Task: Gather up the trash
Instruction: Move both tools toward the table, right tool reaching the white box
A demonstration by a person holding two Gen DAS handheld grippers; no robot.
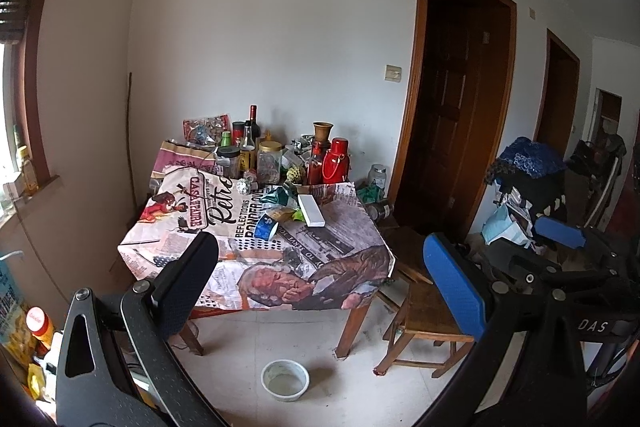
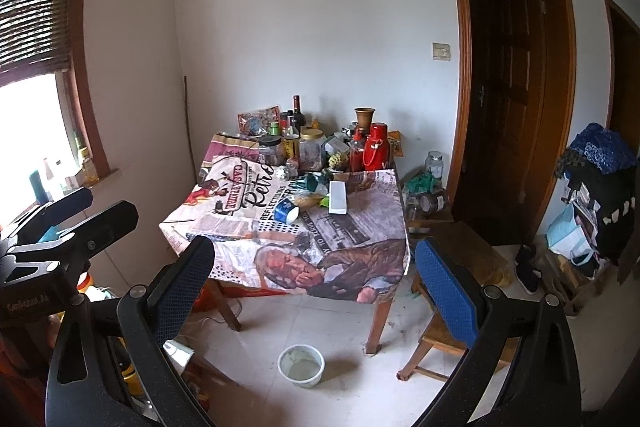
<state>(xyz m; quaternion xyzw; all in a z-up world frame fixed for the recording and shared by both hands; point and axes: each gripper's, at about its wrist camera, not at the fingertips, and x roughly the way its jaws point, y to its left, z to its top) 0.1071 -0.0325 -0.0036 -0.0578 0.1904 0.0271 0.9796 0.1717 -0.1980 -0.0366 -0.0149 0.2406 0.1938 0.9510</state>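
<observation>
Trash (image 1: pixel 280 209) litters the table (image 1: pixel 340 247); both hand-held grippers (image 1: pixel 320 275) (image 2: pixel 314 281) gape wide, empty

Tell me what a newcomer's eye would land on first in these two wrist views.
First, the table in the room's corner, draped in a loud retro newsprint cloth, with jars and bottles crowded along its far edge, a red flask standing out. Mid-table lies loose litter: a tipped blue cup, crumpled wrappers and a white box. On the floor before it sits a white bowl, and both hand-held grippers, left and right, frame the scene, open.
</observation>
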